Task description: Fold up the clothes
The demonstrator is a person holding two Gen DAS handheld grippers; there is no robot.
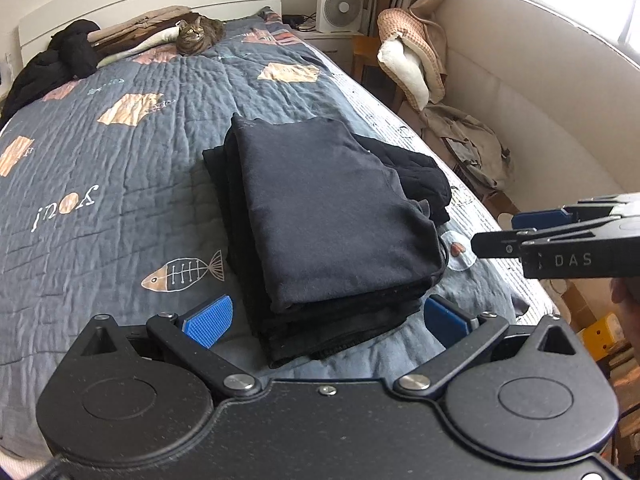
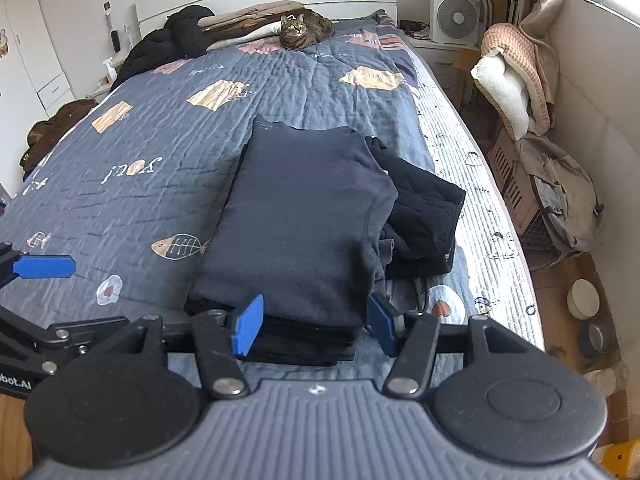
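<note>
A: The folded dark shirt (image 1: 332, 216) tops the stack on the bed (image 1: 100, 152); left gripper (image 1: 326, 318) gapes empty.

B: Right gripper (image 2: 316, 326) also released. Only here: pet bowls (image 2: 588, 312) on the floor.

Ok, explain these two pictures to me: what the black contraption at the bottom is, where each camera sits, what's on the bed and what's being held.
No robot here: a person carries hand-held tongs in each hand, with a camera on each looking along its blue pads. One picture looks out from the left tongs, the other from the right tongs; each set also shows at the edge of the other's picture. Both are open and hold nothing. On the quilt lies a stack of folded dark clothes, with a black quilted garment beside it. A tabby cat sits near the headboard.
</note>
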